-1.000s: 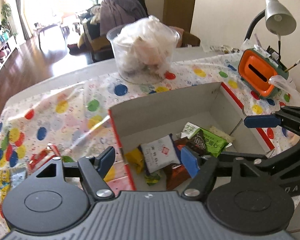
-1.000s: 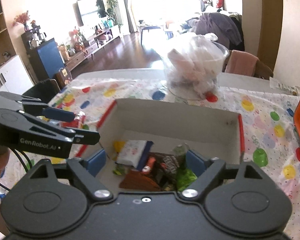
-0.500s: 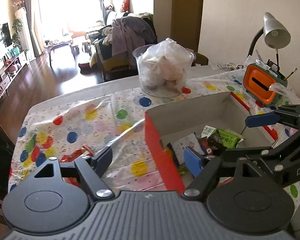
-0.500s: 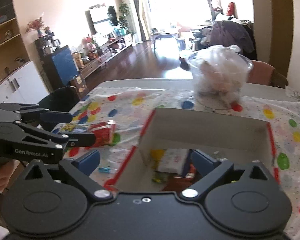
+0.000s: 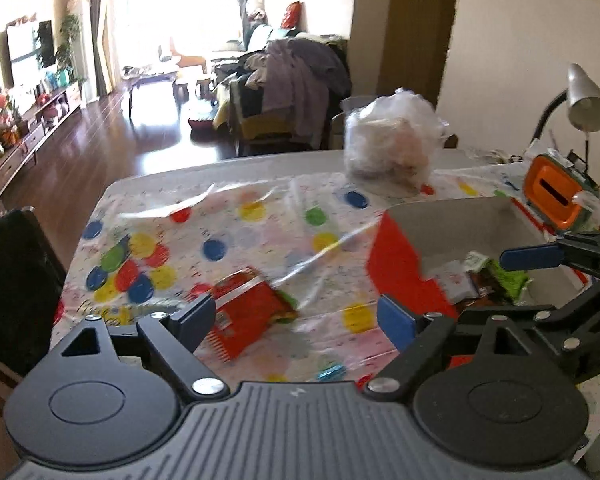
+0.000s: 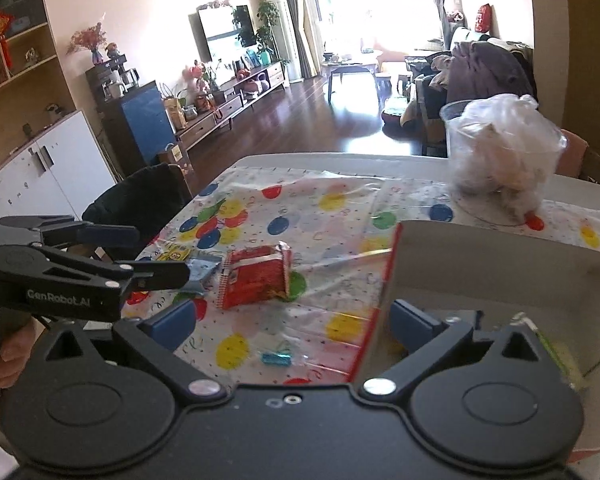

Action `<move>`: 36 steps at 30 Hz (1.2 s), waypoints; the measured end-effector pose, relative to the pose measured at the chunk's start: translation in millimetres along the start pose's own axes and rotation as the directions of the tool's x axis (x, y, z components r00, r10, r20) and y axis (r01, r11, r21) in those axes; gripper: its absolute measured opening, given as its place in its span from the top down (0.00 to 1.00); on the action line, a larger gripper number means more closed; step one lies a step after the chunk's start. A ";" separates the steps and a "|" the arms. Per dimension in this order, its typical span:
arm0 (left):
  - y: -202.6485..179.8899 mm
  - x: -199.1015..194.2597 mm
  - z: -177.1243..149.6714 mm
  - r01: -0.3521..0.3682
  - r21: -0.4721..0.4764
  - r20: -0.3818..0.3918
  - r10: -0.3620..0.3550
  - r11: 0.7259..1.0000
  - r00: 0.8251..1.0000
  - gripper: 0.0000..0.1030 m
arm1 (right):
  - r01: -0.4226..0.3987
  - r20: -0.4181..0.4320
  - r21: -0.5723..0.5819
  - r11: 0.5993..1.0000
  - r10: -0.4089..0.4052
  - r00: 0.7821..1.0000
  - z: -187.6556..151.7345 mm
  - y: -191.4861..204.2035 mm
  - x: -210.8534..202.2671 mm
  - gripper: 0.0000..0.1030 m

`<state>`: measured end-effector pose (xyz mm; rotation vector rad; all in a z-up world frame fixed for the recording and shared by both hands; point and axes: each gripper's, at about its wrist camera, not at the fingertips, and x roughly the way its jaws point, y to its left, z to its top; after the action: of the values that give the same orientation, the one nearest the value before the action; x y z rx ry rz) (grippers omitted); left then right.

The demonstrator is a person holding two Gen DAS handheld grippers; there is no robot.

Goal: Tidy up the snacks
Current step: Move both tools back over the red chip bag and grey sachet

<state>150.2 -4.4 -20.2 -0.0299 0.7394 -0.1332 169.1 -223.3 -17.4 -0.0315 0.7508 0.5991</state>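
Living-room bench, dotted cloth. Several snacks already in box [image 5: 452,216] at right. Red packet [image 6: 256,280] left of box, still out. My left gripper [image 5: 300,318] opening, empty; right gripper [image 6: 296,316] wide apart, empty.

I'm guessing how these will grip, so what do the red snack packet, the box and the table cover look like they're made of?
Red snack packet: glossy plastic film, by its crinkles, sheen and serrated end seal.
Box: probably cardboard, with matte grey inner walls, red outside and thin straight edges.
Table cover: seems to be a dotted sheet under clear plastic, given the shiny wrinkles and glare streaks; the layering is uncertain.
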 end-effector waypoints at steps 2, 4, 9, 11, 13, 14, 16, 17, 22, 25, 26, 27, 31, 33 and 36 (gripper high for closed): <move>17.3 3.3 -4.4 -0.019 -0.018 -0.012 0.019 1.000 1.000 0.14 | 0.013 -0.009 -0.003 1.000 -0.013 1.000 2.7 9.1 11.3 0.00; 34.2 8.2 -7.7 -0.032 -0.038 -0.026 0.031 0.999 0.999 0.15 | 0.028 -0.007 0.004 1.000 -0.028 1.000 5.9 16.7 21.9 0.00; 70.3 19.8 -14.7 -0.067 -0.082 -0.052 0.063 0.994 0.997 0.14 | 0.062 -0.013 -0.041 0.997 -0.063 0.998 13.8 34.2 49.5 0.00; 81.1 27.1 -17.1 -0.080 -0.094 -0.065 0.075 0.992 0.995 0.15 | 0.073 -0.028 -0.070 0.995 -0.075 0.997 17.5 39.7 62.2 0.00; 91.1 36.0 -19.4 -0.095 -0.104 -0.084 0.087 0.990 0.993 0.15 | 0.081 -0.049 -0.107 0.991 -0.086 0.995 21.1 45.6 76.3 0.00; 95.9 41.4 -20.4 -0.098 -0.111 -0.095 0.088 0.989 0.992 0.15 | 0.088 -0.056 -0.124 0.988 -0.095 0.994 22.4 48.0 82.8 0.00; 104.8 51.2 -22.0 -0.100 -0.134 -0.117 0.085 0.986 0.989 0.15 | 0.096 -0.072 -0.138 0.986 -0.107 0.992 25.0 51.0 96.9 0.00; 109.7 57.3 -22.7 -0.101 -0.148 -0.132 0.081 0.984 0.988 0.14 | 0.096 -0.088 -0.140 0.985 -0.108 0.990 26.1 51.7 105.6 0.00; 129.2 90.6 -21.6 -0.118 -0.208 -0.215 0.072 0.971 0.974 0.15 | 0.090 -0.159 -0.173 0.981 -0.118 0.980 28.4 57.1 144.1 0.00; 135.4 108.6 -21.9 -0.134 -0.224 -0.256 0.074 0.965 0.964 0.15 | 0.080 -0.184 -0.211 0.974 -0.120 0.976 27.4 61.9 165.2 0.00; 137.1 114.1 -21.6 -0.145 -0.224 -0.268 0.082 0.964 0.960 0.15 | 0.073 -0.195 -0.220 0.973 -0.117 0.974 27.1 63.8 172.5 0.00; 138.8 119.7 -21.3 -0.153 -0.227 -0.280 0.086 0.962 0.956 0.15 | 0.066 -0.206 -0.227 0.972 -0.114 0.972 26.5 65.2 179.4 0.00; 145.2 137.5 -20.1 -0.173 -0.237 -0.320 0.091 0.956 0.943 0.15 | 0.050 -0.244 -0.243 0.969 -0.111 0.963 25.7 68.7 204.9 0.00; 146.0 144.1 -19.7 -0.174 -0.232 -0.335 0.090 0.957 0.938 0.15 | 0.049 -0.255 -0.250 0.967 -0.115 0.960 25.3 69.5 215.3 0.00; 146.7 154.3 -19.7 -0.181 -0.232 -0.360 0.089 0.956 0.929 0.15 | 0.045 -0.272 -0.247 0.968 -0.114 0.955 25.0 68.7 229.6 0.00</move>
<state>265.9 121.1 -149.0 -0.2119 1.1066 0.0978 280.6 -45.3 -135.5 -0.3767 0.9481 0.6117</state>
